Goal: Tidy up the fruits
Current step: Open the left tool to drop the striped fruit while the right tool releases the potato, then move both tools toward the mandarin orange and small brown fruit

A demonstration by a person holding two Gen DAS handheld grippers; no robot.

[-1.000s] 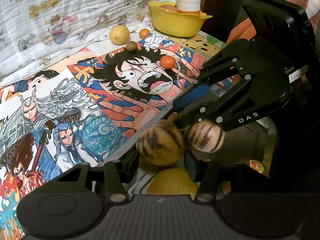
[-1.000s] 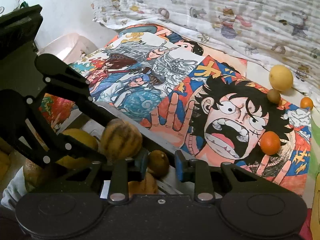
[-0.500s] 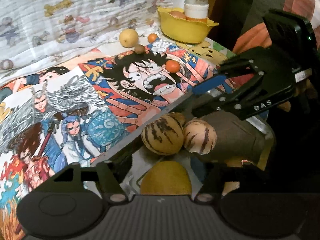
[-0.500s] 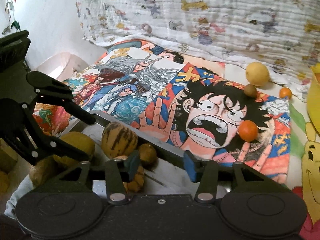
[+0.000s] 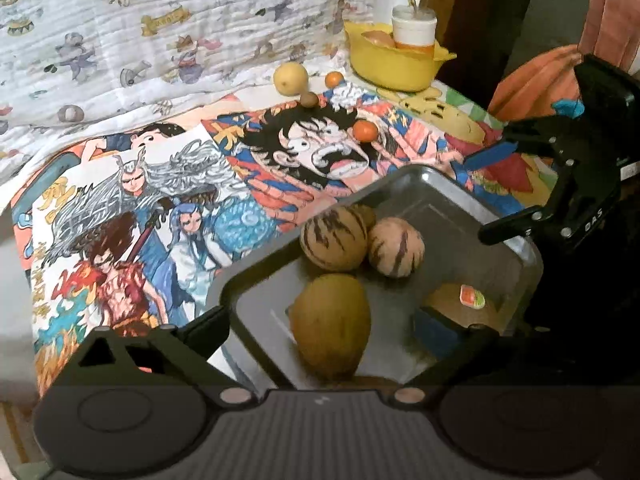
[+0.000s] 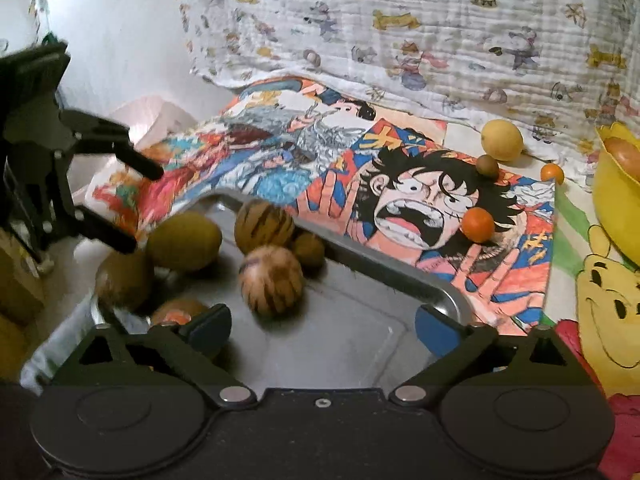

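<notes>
Both claws, left [image 5: 324,328] and right [image 6: 322,326], are opening, grasping nothing, above the tray [image 6: 448,286] of fruit [image 6: 271,280].

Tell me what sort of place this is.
Probably a room in a home, not a lab or shop. A table is covered with hand-drawn cartoon posters, a child's printed blanket hangs behind it, and a metal tray holds fruit beside a yellow bowl.

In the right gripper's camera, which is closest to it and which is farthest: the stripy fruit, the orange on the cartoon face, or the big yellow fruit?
1. Stripy fruit, in the metal tray, nearest.
2. Orange, on the cartoon mouth.
3. Big yellow fruit, by the blanket, farthest.
</notes>
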